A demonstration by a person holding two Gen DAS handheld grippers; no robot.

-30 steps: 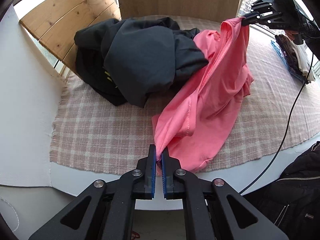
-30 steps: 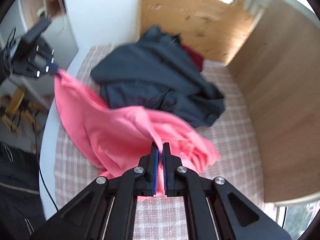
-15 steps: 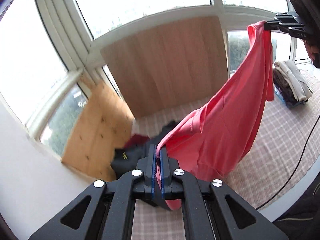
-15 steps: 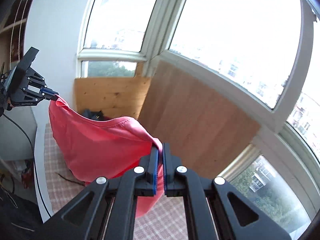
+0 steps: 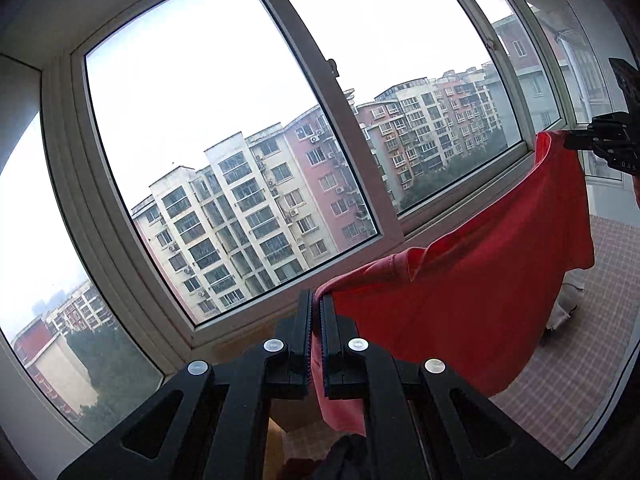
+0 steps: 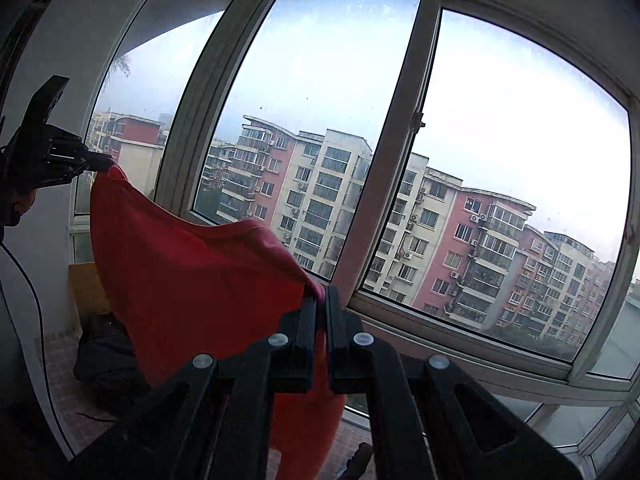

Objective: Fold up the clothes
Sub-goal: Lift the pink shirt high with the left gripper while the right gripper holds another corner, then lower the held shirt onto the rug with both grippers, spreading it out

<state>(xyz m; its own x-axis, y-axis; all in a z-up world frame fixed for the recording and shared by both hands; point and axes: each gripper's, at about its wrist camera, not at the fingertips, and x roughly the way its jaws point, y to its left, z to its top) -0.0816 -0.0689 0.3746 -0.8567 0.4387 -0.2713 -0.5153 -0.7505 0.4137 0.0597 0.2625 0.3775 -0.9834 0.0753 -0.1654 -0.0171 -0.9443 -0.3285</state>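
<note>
A pink-red shirt (image 5: 472, 292) hangs in the air, stretched between both grippers in front of the windows. My left gripper (image 5: 317, 300) is shut on one edge of it; the cloth runs right and up to my right gripper (image 5: 576, 142), which pinches the far corner. In the right wrist view my right gripper (image 6: 320, 300) is shut on the shirt (image 6: 192, 280), and the left gripper (image 6: 100, 164) holds the other corner at upper left. The shirt's lower part hangs above the checked tablecloth (image 5: 568, 392).
A heap of dark clothes (image 6: 104, 356) lies on the table at lower left. A light folded garment (image 5: 566, 300) shows behind the shirt. A wooden board (image 6: 84, 292) stands by the window. Large windows (image 5: 224, 152) fill the background.
Both grippers rose high off the table and tilted up toward level, lifting the pink shirt clear of the dark pile; it now hangs spread between them in front of the windows.
</note>
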